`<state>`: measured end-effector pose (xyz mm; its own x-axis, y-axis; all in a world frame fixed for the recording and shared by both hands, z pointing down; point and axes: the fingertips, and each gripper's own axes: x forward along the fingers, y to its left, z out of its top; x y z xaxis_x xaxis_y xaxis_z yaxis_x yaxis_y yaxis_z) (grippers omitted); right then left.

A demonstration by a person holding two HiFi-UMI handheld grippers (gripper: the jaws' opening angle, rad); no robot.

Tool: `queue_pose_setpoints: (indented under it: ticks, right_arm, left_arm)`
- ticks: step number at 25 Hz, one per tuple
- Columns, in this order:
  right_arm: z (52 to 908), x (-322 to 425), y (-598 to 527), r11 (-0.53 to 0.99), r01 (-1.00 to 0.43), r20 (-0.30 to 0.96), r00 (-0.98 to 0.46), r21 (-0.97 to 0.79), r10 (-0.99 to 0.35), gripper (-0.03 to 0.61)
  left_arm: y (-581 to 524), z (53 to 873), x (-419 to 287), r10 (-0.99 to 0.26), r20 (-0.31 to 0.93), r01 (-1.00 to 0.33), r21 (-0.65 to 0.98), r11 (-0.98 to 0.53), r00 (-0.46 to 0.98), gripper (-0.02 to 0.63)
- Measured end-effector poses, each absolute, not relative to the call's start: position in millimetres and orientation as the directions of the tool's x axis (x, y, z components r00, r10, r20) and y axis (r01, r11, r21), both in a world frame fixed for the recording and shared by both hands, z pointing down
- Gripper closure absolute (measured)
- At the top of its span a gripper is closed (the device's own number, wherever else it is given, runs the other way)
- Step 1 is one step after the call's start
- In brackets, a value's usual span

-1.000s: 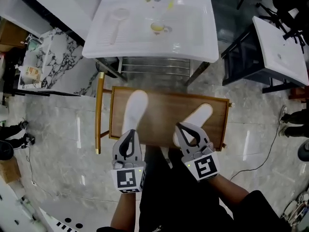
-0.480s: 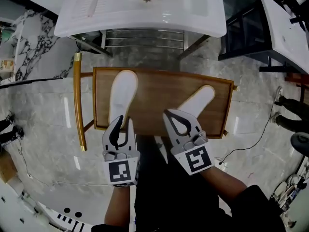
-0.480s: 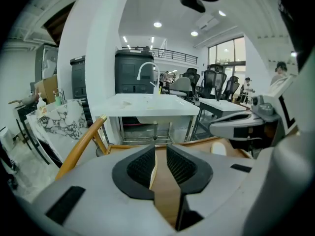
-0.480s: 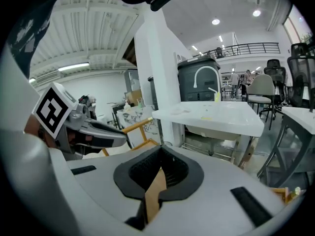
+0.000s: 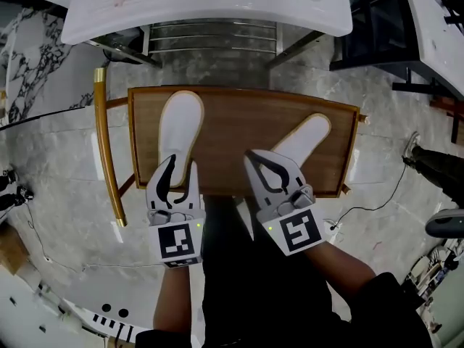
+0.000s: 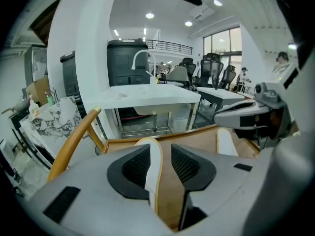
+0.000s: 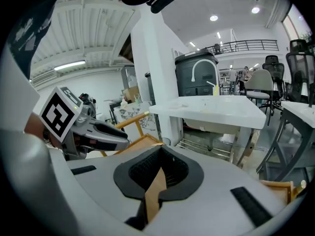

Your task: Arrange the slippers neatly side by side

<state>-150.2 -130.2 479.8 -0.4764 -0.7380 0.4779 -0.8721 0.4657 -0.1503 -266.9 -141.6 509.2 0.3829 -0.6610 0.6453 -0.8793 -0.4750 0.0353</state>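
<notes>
Two white slippers lie on a wooden tray-top stand (image 5: 239, 133). The left slipper (image 5: 180, 122) points straight away; the right slipper (image 5: 306, 138) lies slanted toward the right. My left gripper (image 5: 181, 169) is at the left slipper's heel; its jaws have just been opening and stand open, with the slipper's (image 6: 153, 163) edge in the gap and no pad pressing on it. My right gripper (image 5: 255, 156) is shut and empty at the tray's front edge, left of the right slipper's heel. In the right gripper view only wood shows behind the closed fingertips (image 7: 160, 154).
A white sink unit (image 5: 210, 9) on a metal frame stands right behind the tray. A gold-coloured rail (image 5: 101, 143) runs along the tray's left side. A cable (image 5: 377, 201) lies on the marble floor at right, near a person's shoe (image 5: 446, 223).
Both grippers have come down closer to the tray's front edge. The left jaws, shut a second ago, now stand open round the left slipper's heel. The right jaws stayed shut.
</notes>
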Motion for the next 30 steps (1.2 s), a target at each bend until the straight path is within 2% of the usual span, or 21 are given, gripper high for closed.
queue_pose_setpoints:
  ticks: [8, 24, 25, 27, 30]
  right_arm:
    - [495.0, -145.9, -128.4, 0.431, -0.890, 0.516, -0.441, -0.147, -0.734, 0.588]
    - [505.9, -145.7, -123.2, 0.415, -0.898, 0.535, -0.426, -0.149, -0.730, 0.588]
    - [506.7, -146.1, -123.0, 0.413, -0.898, 0.536, -0.425, -0.150, -0.729, 0.588]
    - [507.5, -146.2, -122.8, 0.409, -0.899, 0.537, -0.424, -0.154, -0.730, 0.588]
    - [506.7, -145.0, -122.3, 0.405, -0.901, 0.532, -0.423, -0.157, -0.733, 0.588]
  left_arm:
    - [-147.2, 554.6, -280.4, -0.582, 0.741, -0.858, -0.016, -0.513, 0.335, 0.451]
    - [-161.8, 605.7, -292.8, -0.504, 0.813, -0.831, -0.046, -0.554, 0.291, 0.411]
    - [-163.7, 604.9, -294.0, -0.516, 0.807, -0.837, -0.050, -0.546, 0.288, 0.416]
    - [-168.4, 599.4, -297.7, -0.555, 0.787, -0.852, -0.074, -0.519, 0.270, 0.560]
    - [-171.6, 591.5, -300.8, -0.587, 0.773, -0.872, -0.093, -0.481, 0.242, 0.591]
